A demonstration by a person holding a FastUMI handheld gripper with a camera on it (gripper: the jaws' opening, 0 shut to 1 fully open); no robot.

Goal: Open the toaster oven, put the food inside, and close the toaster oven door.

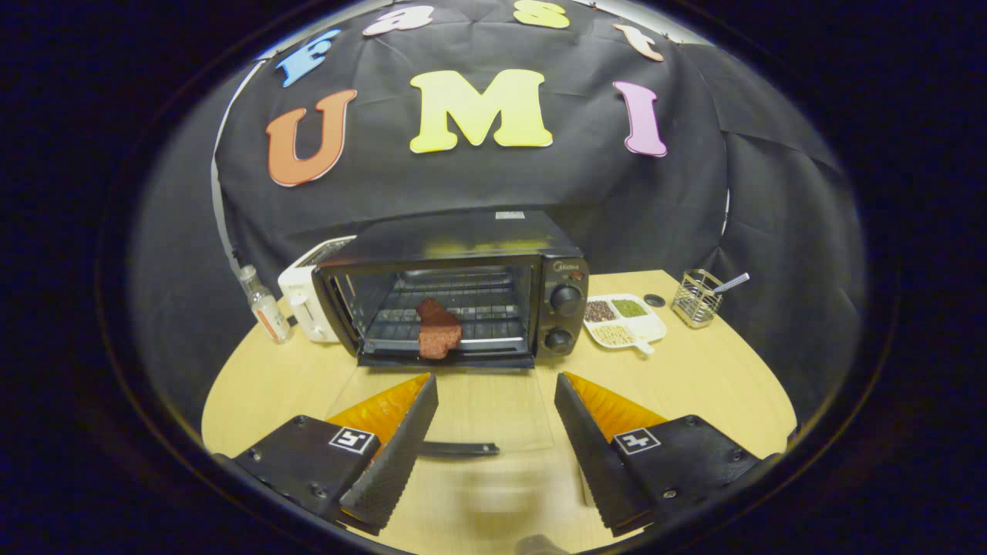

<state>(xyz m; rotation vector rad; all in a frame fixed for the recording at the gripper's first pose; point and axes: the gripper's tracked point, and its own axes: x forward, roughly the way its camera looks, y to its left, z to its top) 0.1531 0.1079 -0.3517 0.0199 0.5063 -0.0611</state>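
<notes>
With the door [451, 412] down | meat [438, 330] on oven [463, 289] rack | gripper [496, 420] fingers apart, empty | left: close door

So on the table [308, 385]: one toaster oven [463, 285], one meat piece [438, 330], one white toaster [304, 297], one bottle [264, 304], one divided dish [626, 320], one wire basket [696, 297].
</notes>
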